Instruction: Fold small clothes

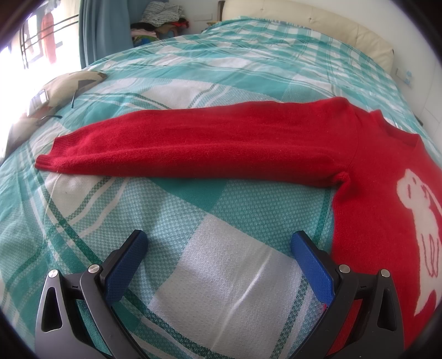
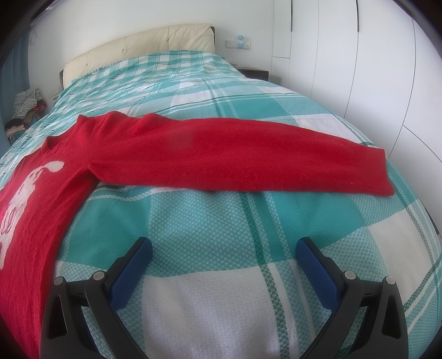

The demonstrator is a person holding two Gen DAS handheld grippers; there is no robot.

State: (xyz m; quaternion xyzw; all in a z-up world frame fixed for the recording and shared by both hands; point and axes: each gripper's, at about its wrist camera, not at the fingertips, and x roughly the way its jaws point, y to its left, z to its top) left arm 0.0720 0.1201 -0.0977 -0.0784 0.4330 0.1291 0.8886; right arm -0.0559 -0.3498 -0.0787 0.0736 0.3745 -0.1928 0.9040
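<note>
A bedroom is shown, with a bed [image 2: 210,226] covered in a teal and white plaid sheet and backed by a cream padded headboard [image 2: 143,44]; white wardrobe doors [image 2: 359,69] are seen on the right side, and a blue curtain [image 1: 105,27] plus a pile of clothes [image 1: 163,19] off in the far corner on the left. A red sweater [image 1: 210,146] is laid flat on the sheet, front up, with a white animal figure [image 1: 422,229] knitted on the chest. Both sleeves are stretched straight out to the sides, the left one [image 1: 179,149] ending in a ribbed cuff near the bed's left edge, the right one [image 2: 248,163] reaching toward the wardrobe side. A beige cushion [image 1: 69,85] is spotted beyond the left cuff. The left gripper [image 1: 218,243] is held low over bare sheet, just below the left sleeve, fingers spread wide with nothing between them; its right finger [image 1: 312,265] is close beside the sweater's body edge. The right gripper [image 2: 223,248] is held the same way below the right sleeve, fingers released and empty, not touching the sweater.
</note>
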